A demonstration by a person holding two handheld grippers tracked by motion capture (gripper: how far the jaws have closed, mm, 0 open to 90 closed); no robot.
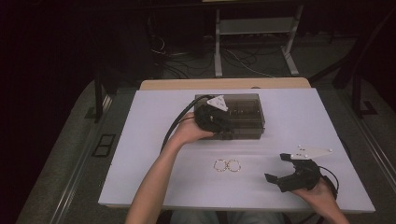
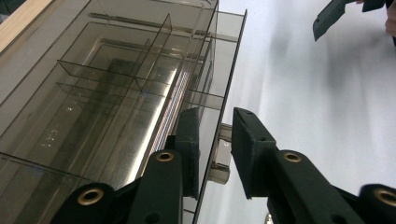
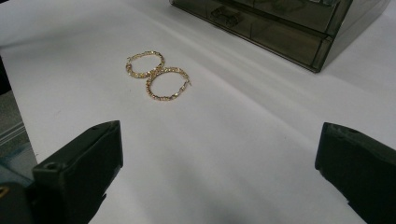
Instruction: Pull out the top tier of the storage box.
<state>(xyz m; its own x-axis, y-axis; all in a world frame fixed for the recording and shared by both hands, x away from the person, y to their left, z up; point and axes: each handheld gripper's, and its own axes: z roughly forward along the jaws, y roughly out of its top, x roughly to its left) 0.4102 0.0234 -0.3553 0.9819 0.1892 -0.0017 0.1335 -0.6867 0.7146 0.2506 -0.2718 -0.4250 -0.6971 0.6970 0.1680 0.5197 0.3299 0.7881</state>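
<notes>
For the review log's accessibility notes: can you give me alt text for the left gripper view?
The left gripper straddles the front wall of a smoky transparent organizer box, one black jaw inside the box, the other outside beside a small handle; the pads look not quite pressed on. Clear dividers split the box into compartments, and the white table lies beyond.
</notes>
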